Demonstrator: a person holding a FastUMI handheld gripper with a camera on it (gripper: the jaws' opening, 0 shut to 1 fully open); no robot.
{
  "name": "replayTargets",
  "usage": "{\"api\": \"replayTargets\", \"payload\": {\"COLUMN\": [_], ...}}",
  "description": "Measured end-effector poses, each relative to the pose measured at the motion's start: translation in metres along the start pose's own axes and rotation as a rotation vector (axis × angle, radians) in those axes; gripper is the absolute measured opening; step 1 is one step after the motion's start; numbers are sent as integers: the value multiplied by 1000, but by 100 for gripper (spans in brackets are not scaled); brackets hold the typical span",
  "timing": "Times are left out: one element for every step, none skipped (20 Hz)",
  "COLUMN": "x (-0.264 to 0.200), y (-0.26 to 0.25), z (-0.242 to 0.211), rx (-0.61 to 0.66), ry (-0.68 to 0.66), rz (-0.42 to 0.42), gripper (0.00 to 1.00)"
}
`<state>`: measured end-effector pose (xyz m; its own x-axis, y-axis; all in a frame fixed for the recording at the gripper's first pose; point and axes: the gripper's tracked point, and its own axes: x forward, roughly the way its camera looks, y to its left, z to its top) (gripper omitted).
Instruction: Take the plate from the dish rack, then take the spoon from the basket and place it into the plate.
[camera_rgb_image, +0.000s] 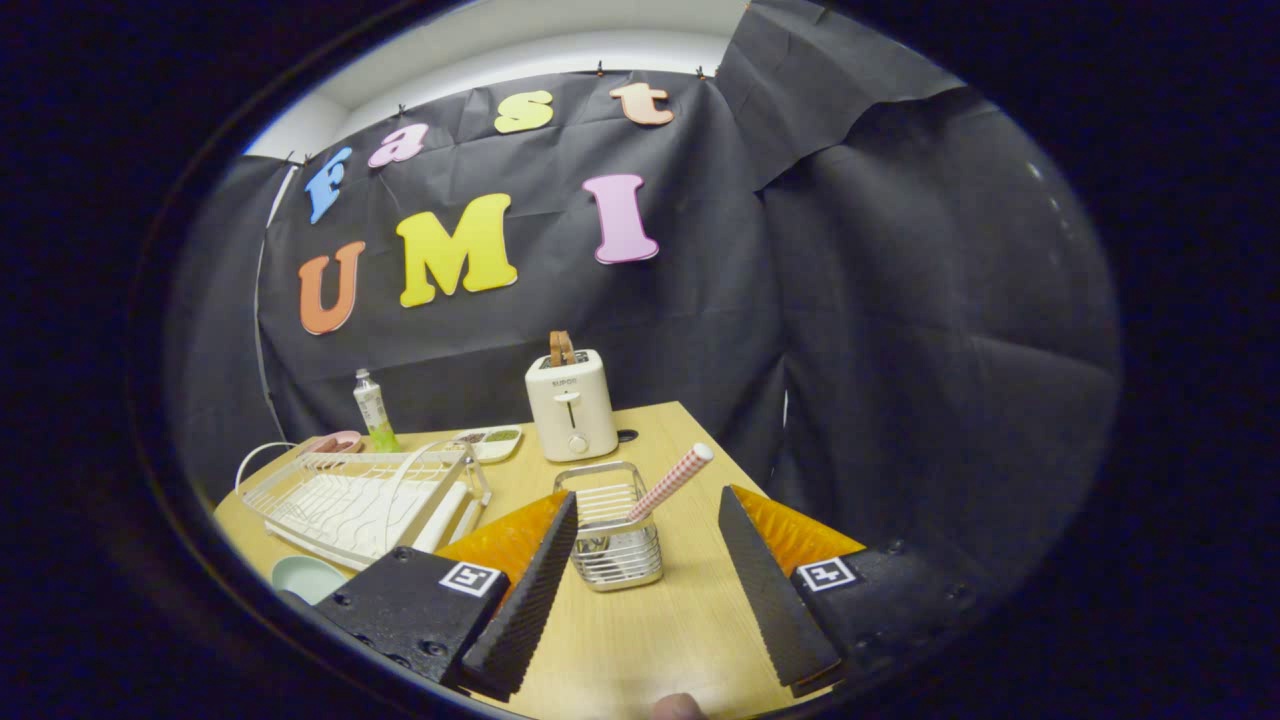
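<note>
Wooden table (640, 640) against black cloth wall. Gripper (648, 520) spread wide, holding nothing. Wire basket (612, 530) stands between the fingertips; a spoon (670, 483) with checked handle leans out of it. Dish rack (360, 500) beyond left finger. Pale plate (305, 577) flat on table beside the rack. Toaster (571, 404) behind basket, slice in slot.

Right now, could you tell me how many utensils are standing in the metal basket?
1: a checked-handled spoon leans out of the basket, just ahead of the open gripper. Others lying low inside may be hidden.
</note>
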<state>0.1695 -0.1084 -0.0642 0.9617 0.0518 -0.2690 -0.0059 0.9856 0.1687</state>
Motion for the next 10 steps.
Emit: {"api": "replayTargets", "payload": {"x": [12,22,32,42,50,57,63,67,67,67], "y": [-3,-6,-7,-8,-8,-7,-7,-4,-1,0], "z": [0,0,-2,-3,-3,-3,-3,-1,2,5], "rx": [5,7,12,24,39,49,54,59,53,39], "ry": [3,12,24,36,47,58,67,70,70,67], "rz": [15,26,40,53,70,81,92,104,121,128], "gripper": [92,90,88,86,84,81,78,70,65,60]}}
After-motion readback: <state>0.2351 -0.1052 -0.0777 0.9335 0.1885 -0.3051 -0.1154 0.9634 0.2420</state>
